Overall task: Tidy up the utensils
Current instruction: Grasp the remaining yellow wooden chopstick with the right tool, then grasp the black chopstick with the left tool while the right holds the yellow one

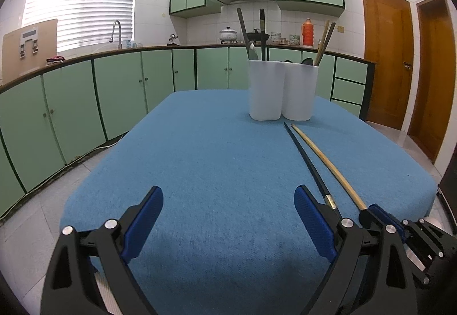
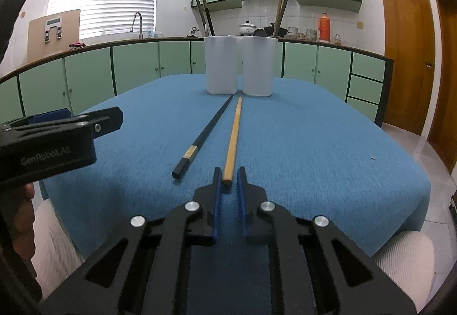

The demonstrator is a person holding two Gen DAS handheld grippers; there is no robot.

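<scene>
Two chopsticks lie side by side on the blue cloth: a black one (image 2: pixel 205 130) (image 1: pixel 307 160) and a light wooden one (image 2: pixel 233 137) (image 1: pixel 328 166). My right gripper (image 2: pixel 229 175) has its jaws narrowly apart around the near end of the wooden chopstick; they do not look clamped on it. It also shows in the left wrist view (image 1: pixel 380 215). My left gripper (image 1: pixel 228 205) is wide open and empty, just left of the chopsticks. Two white holder cups (image 2: pixel 221 66) (image 2: pixel 258 66) (image 1: pixel 265 89) (image 1: pixel 300 90) stand at the far end, each holding utensils.
The blue-covered table (image 1: pixel 200 172) drops off at its edges to a tiled floor. Green kitchen cabinets (image 1: pixel 114 86) run behind it, with a counter holding pots and an orange flask (image 1: pixel 307 32). Wooden doors (image 1: pixel 385 55) stand at the right.
</scene>
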